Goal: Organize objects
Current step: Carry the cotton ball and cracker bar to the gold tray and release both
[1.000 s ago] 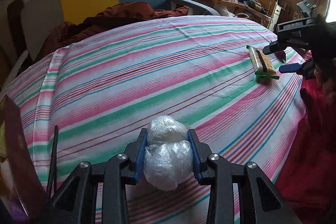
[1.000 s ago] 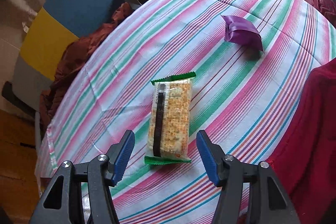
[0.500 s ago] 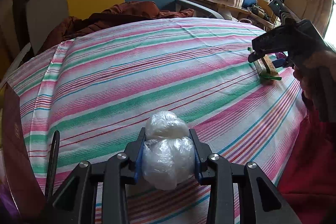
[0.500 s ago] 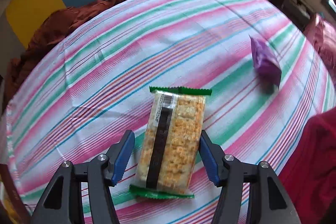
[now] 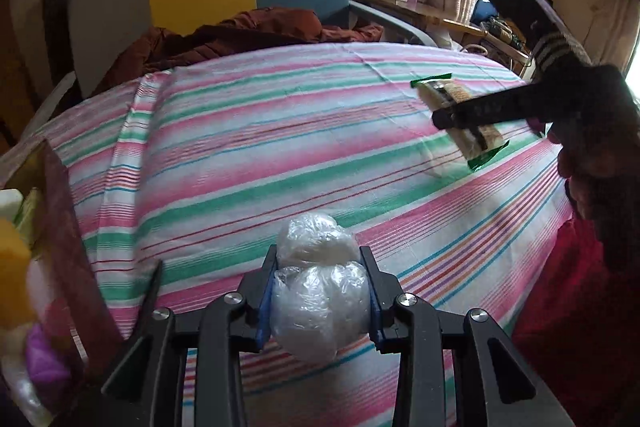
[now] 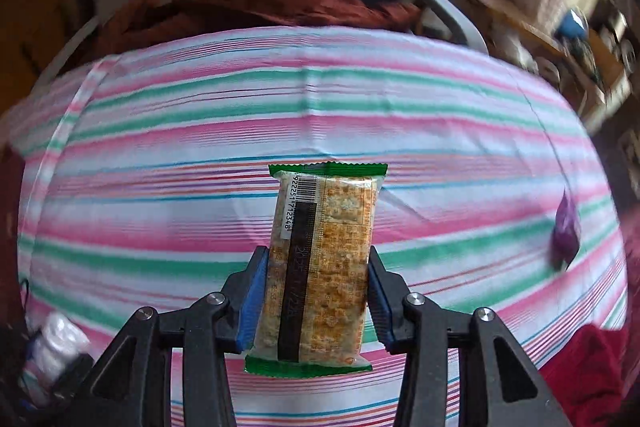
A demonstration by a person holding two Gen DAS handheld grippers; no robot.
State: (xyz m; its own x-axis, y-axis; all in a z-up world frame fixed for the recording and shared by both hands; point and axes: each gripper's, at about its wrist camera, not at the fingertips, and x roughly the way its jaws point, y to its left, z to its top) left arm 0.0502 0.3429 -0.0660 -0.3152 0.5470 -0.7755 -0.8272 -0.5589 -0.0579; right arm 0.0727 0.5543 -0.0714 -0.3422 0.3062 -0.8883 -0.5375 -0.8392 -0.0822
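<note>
Seeing a purple packet [image 6: 566,231] only through my right view — right fingers [image 6: 256,291] just closed, clamping the cracker pack [image 6: 320,279]; left fingers [image 5: 267,301] clamp the plastic-wrapped bundle [image 5: 318,301].

The blurred purple packet [image 6: 566,227] and background shelves [image 6: 592,39] in the right view stay unreadable.

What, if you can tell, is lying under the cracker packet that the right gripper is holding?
The cracker packet hangs clear in the right gripper; the left wrist view shows only striped cloth below. Its jaws have just closed on it. Whatever the cloth covers is hidden.
</note>
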